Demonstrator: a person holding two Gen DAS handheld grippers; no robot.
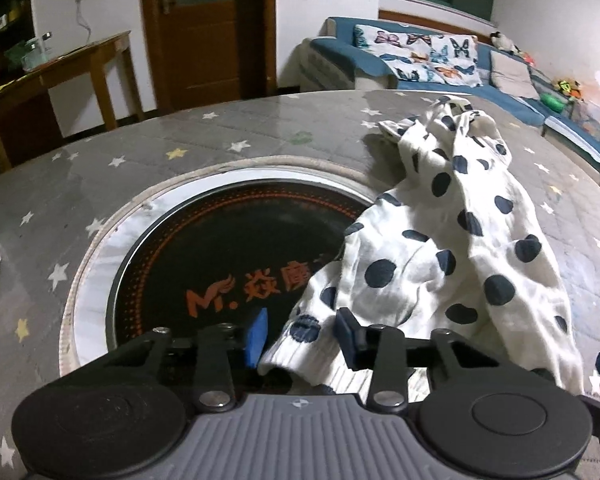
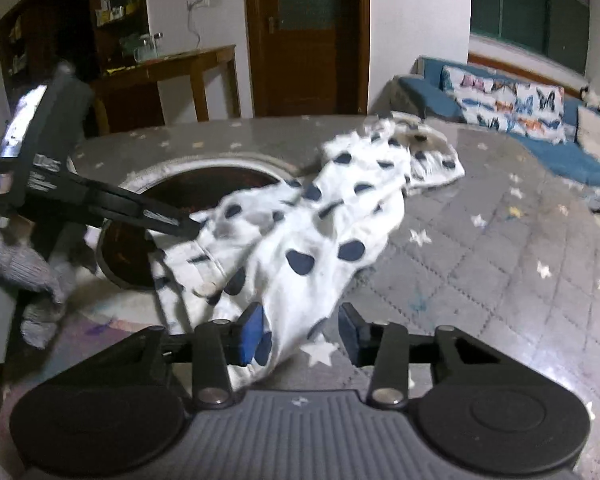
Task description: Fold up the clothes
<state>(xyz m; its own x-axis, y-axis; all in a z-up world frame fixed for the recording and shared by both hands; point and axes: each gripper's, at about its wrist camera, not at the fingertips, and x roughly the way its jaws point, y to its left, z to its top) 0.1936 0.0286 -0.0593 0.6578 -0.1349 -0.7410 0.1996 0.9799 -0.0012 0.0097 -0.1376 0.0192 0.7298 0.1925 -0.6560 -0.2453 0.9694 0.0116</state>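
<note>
Jaws of both the left gripper [image 1: 302,334] and right gripper [image 2: 300,330] stood part-open around the garment's [image 1: 440,240] near hem, not yet pinching, the garment lying crumpled across the worktop [image 1: 140,168] ready for spreading.

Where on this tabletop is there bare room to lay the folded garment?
Free: grey star cloth right of the polka-dot garment, toward the sofa; also the far strip beyond the round cooktop. Crowded: the near edge, where both grippers meet the garment.
</note>
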